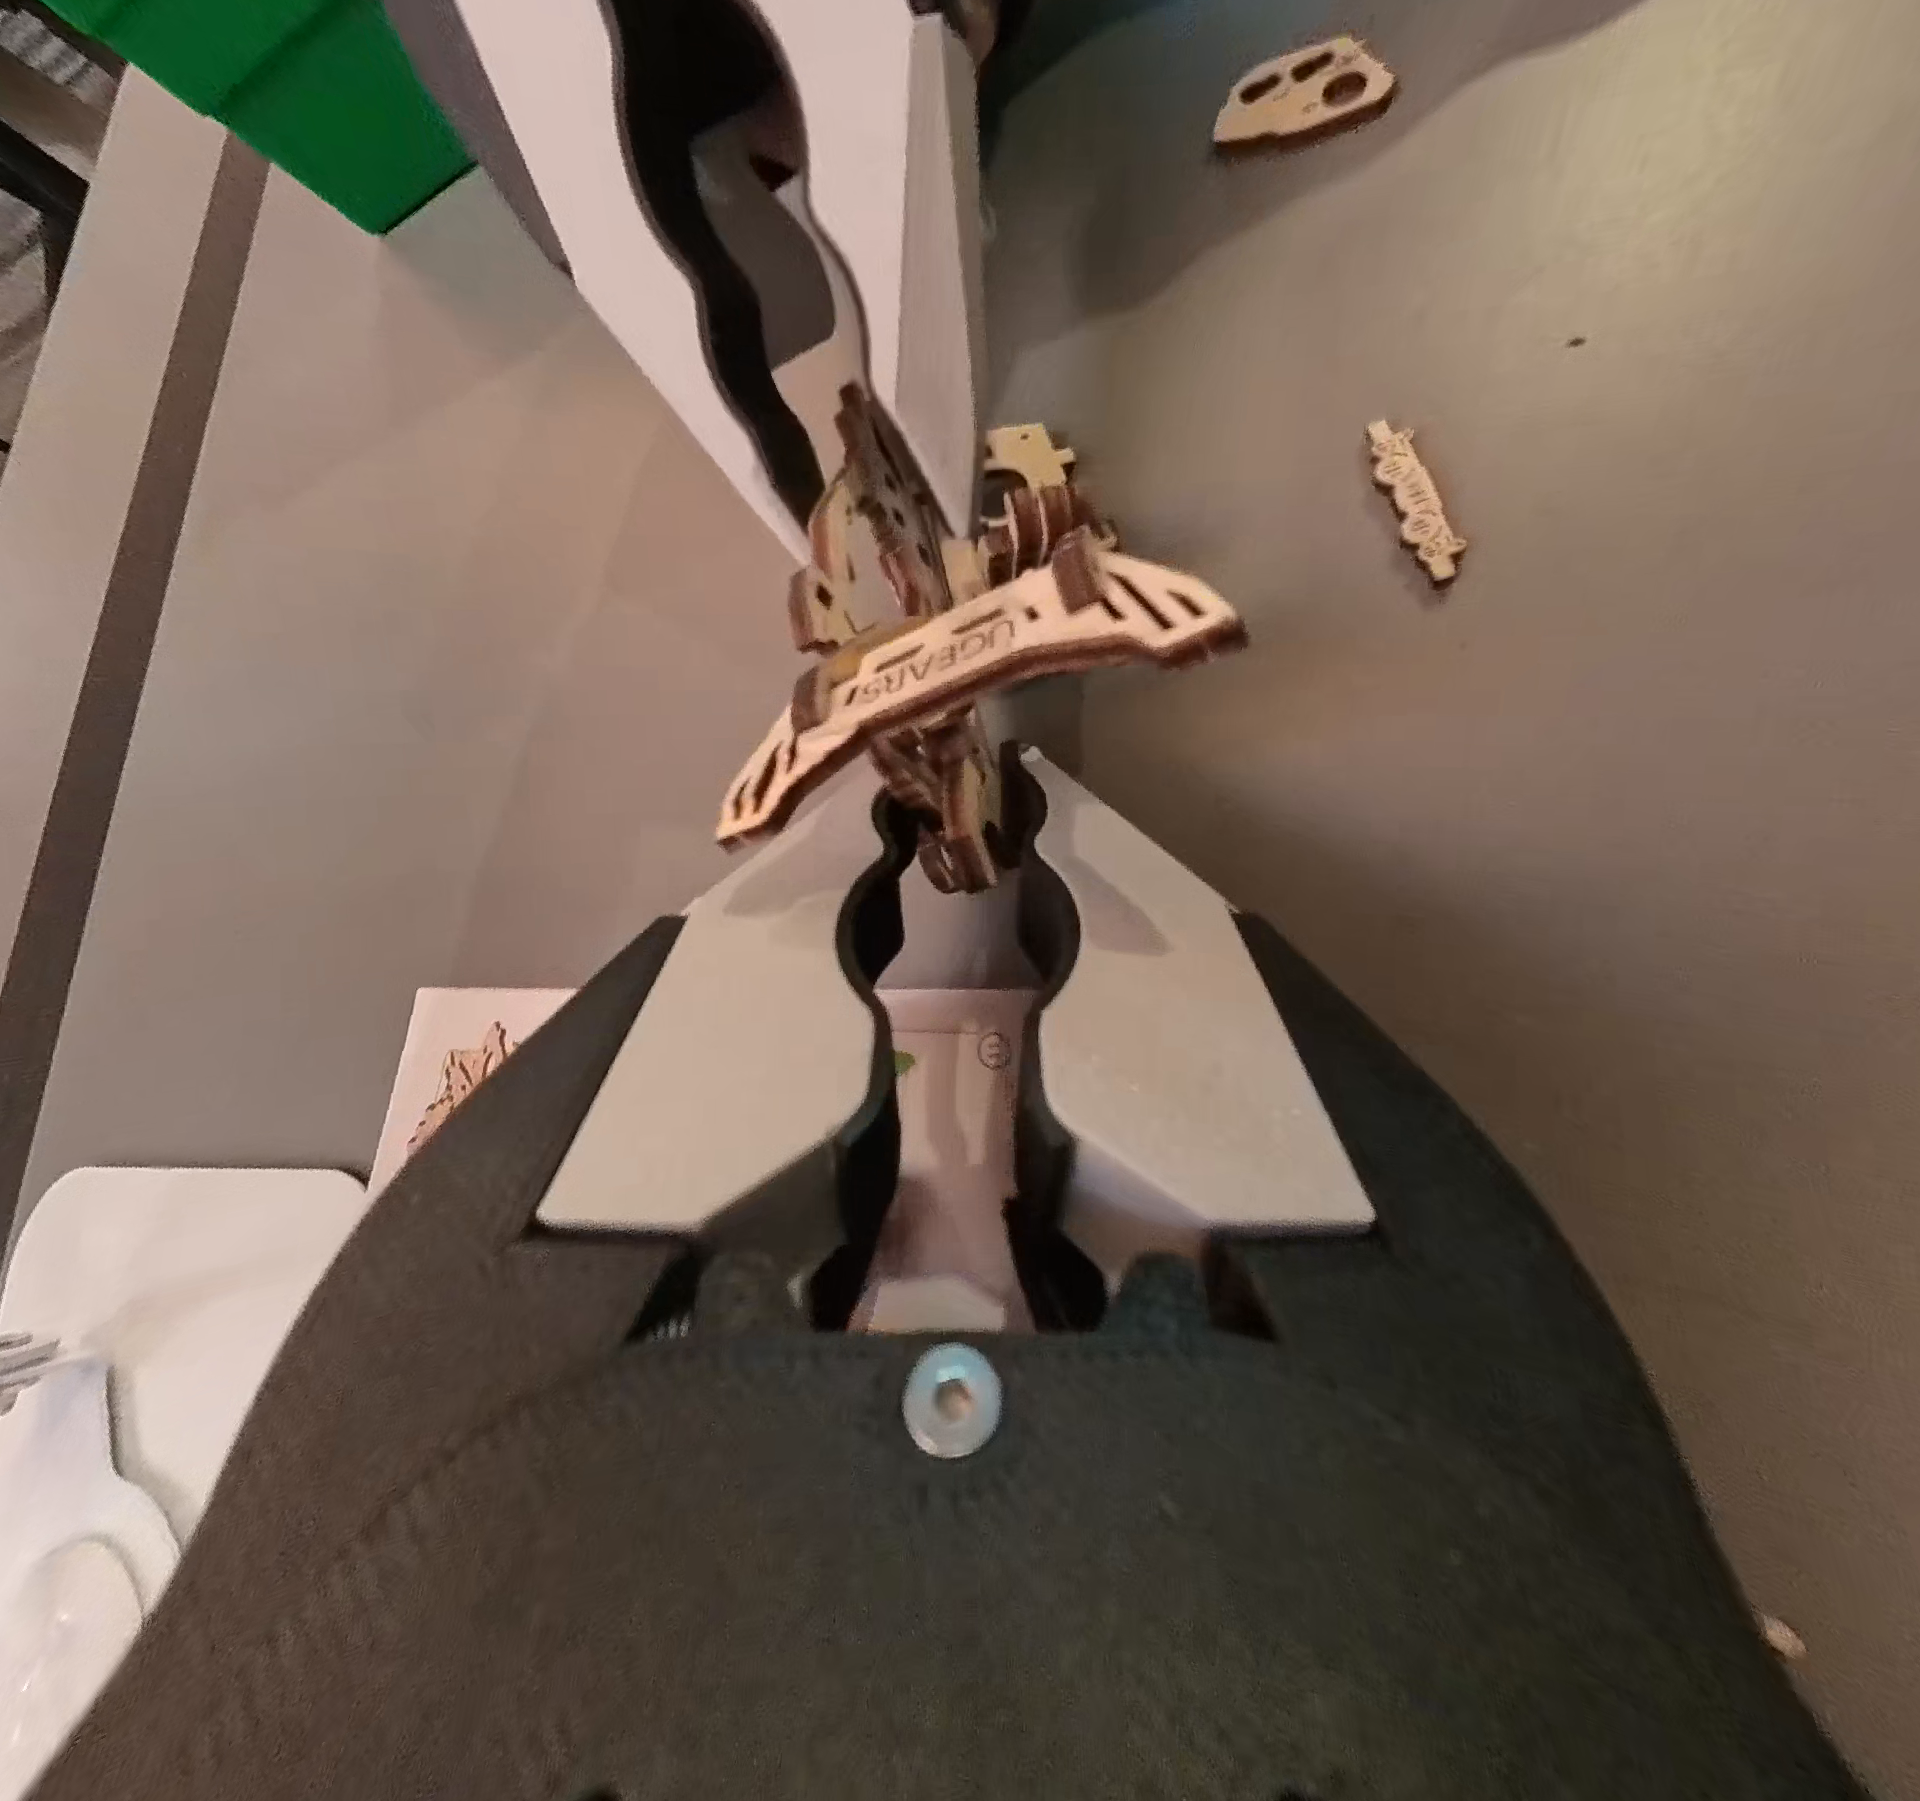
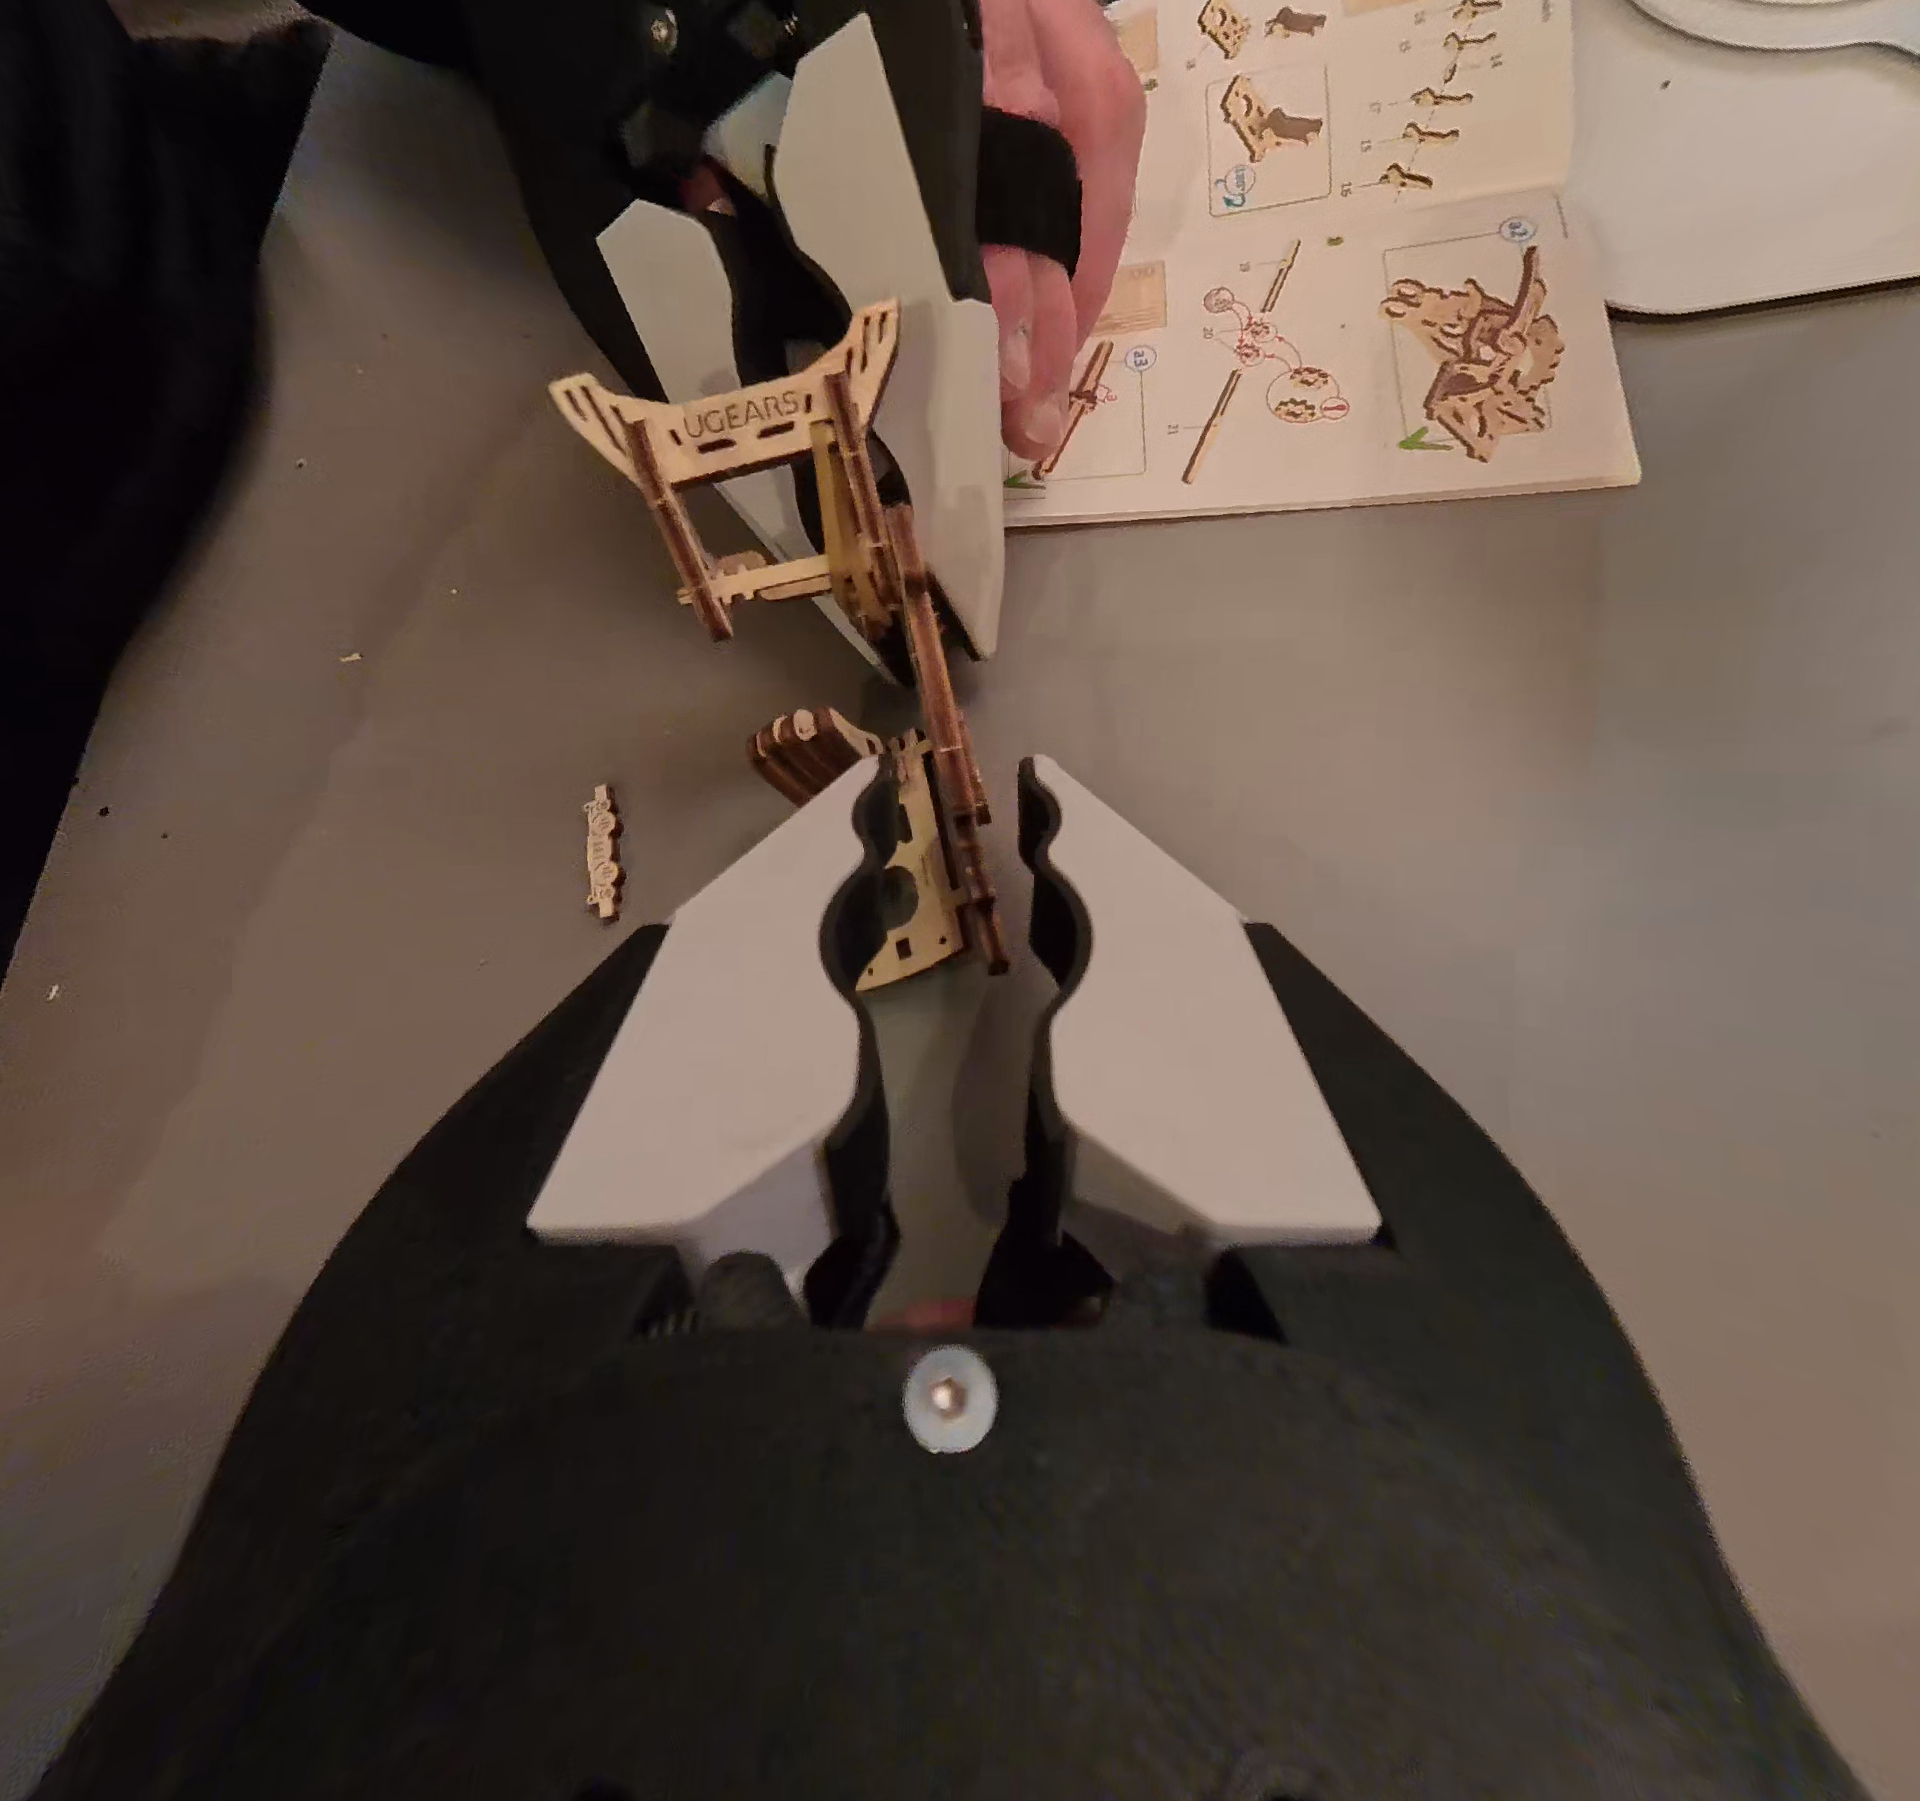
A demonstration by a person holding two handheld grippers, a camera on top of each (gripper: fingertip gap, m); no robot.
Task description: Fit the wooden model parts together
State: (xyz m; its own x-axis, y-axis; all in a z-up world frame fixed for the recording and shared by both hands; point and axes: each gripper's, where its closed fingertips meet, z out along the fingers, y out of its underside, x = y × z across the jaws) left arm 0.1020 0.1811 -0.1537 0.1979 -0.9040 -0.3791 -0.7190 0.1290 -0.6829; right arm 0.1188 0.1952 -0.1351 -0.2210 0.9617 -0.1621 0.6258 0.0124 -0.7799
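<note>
My left hand-held gripper (image 1: 956,816) is clamped on the wooden model (image 1: 966,629) held above the table (image 1: 1558,816), the right hand-held gripper (image 2: 951,816) stands open around its side plate (image 2: 920,878); I'd align before squeezing.

One model (image 2: 831,546), three loose parts (image 2: 603,852)

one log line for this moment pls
left claw: shut on wooden model | right claw: around its near end, grip unclear | small strip loose on table

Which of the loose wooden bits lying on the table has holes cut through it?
The rounded plate, farthest off in the left view: it has oval cut-outs. The narrow strip nearer has a knobbly edge and engraving only.
</note>
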